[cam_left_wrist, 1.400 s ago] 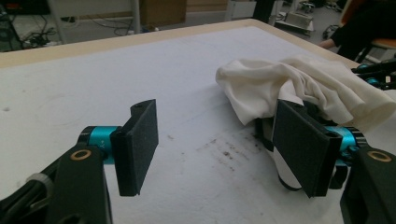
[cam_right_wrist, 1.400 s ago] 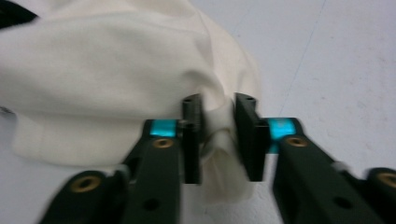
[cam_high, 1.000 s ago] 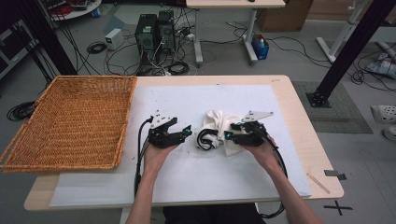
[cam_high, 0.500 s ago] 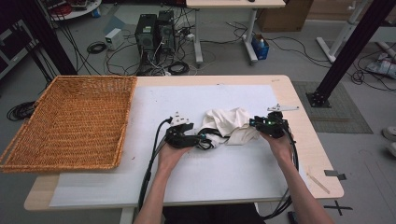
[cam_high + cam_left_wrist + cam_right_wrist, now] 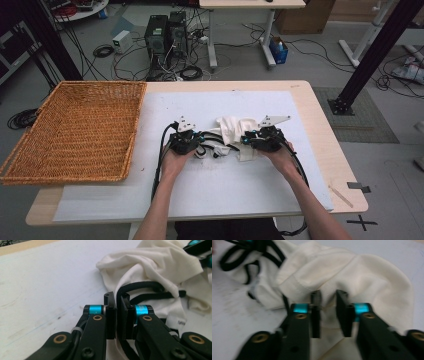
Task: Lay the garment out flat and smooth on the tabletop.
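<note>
My left fingers (image 5: 117,302) pinch the black strap (image 5: 140,287) of the soft, floppy white cloth (image 5: 235,131), right fingers (image 5: 329,300) open beside its hem.

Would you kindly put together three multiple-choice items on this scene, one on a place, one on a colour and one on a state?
1. Where does the wicker basket stand relative to the white garment?
A. to its left
B. to its right
C. on top of it

2. What colour are the garment's straps?
A. red
B. black
C. yellow

3. How do the jaws of the left hand-held gripper stand?
A. spread wide
B. removed
C. nearly together, pinching a strap

Answers:
1 A: in the high view the basket takes the table's left end, the garment the middle.
2 B: the left gripper view shows black straps against white cloth.
3 C: in that view only a thin gap shows between the jaws, with the strap passing through it.
</note>
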### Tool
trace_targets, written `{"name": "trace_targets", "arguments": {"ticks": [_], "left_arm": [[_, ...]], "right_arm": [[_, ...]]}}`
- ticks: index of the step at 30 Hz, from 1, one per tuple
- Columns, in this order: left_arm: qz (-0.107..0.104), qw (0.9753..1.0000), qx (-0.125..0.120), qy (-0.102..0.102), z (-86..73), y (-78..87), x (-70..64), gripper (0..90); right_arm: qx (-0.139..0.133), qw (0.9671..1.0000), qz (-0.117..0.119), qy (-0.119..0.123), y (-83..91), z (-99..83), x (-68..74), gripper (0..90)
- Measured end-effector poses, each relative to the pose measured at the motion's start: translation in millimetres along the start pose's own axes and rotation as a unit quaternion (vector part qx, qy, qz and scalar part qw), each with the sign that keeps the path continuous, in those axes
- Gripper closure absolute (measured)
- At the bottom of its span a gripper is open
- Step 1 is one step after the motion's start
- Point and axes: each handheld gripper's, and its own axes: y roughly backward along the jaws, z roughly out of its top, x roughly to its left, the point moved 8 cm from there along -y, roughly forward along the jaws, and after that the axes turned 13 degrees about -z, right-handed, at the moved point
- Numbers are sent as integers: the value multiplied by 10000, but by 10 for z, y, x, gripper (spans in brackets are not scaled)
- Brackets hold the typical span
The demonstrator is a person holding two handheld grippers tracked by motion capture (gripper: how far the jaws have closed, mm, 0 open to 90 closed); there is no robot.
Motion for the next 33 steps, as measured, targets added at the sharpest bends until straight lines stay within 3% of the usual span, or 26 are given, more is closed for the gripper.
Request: {"name": "trace_targets", "arguments": {"ticks": [1, 3, 4, 5, 7, 8, 9, 11, 13, 16, 19, 21, 23, 25, 27, 28, 29, 31, 33], "left_arm": [[-2, 10000, 71, -36, -16, 25, 4, 847], [54, 9999, 93, -62, -23, 90, 31, 847], [54, 9999, 93, -62, -23, 90, 31, 848], [168, 9998, -40, 33, -14, 160, 88, 848], [302, 9994, -100, 114, -23, 227, 167, 848], [302, 9994, -100, 114, -23, 227, 167, 848], [385, 9988, -165, 244, -44, 278, 242, 848], [443, 9984, -180, 317, -72, 301, 304, 848], [494, 9977, -205, 414, -93, 317, 359, 847], [482, 9973, -311, 459, -83, 332, 372, 845], [465, 9974, -368, 400, -37, 353, 314, 837], [498, 9972, -408, 372, -12, 368, 293, 769], [750, 9951, -594, 258, 78, 450, 261, 650], [859, 9940, -665, 114, 151, 511, 217, 550], [825, 9938, -744, 62, 194, 536, 176, 516], [546, 9934, -1004, 30, 289, 536, 74, 503], [546, 9934, -1004, 30, 289, 536, 74, 500], [146, 9931, -1167, -31, 413, 457, -74, 461], [61, 9918, -1276, -93, 510, 407, -147, 458]], "right_arm": [[42, 9999, -73, -57, -42, -3, -44, 858], [41, 9988, -331, -359, -71, 16, -211, 874], [41, 9988, -331, -359, -71, 16, -211, 874], [89, 9939, -953, -550, -34, -2, -506, 877], [155, 9874, -1306, -883, 10, -66, -752, 878], [155, 9874, -1306, -883, 10, -66, -752, 878], [344, 9806, -1625, -1045, 50, -200, -982, 877], [483, 9790, -1621, -1134, 76, -288, -1043, 865], [444, 9803, -1482, -1228, 124, -310, -1027, 757], [169, 9873, -872, -1319, 207, -207, -847, 648], [23, 9922, -560, -1114, 230, -108, -671, 585], [-20, 9933, -500, -1046, 195, -74, -611, 548], [-28, 9947, -445, -924, 123, -63, -572, 513], [44, 9947, -453, -919, 53, -79, -574, 482], [84, 9932, -478, -1061, 46, -96, -596, 467], [90, 9923, -496, -1128, 56, -101, -606, 442], [111, 9921, -514, -1139, 71, -111, -622, 418], [134, 9909, -603, -1200, 113, -129, -662, 389], [33, 9896, -694, -1262, 196, -135, -721, 373]]}}
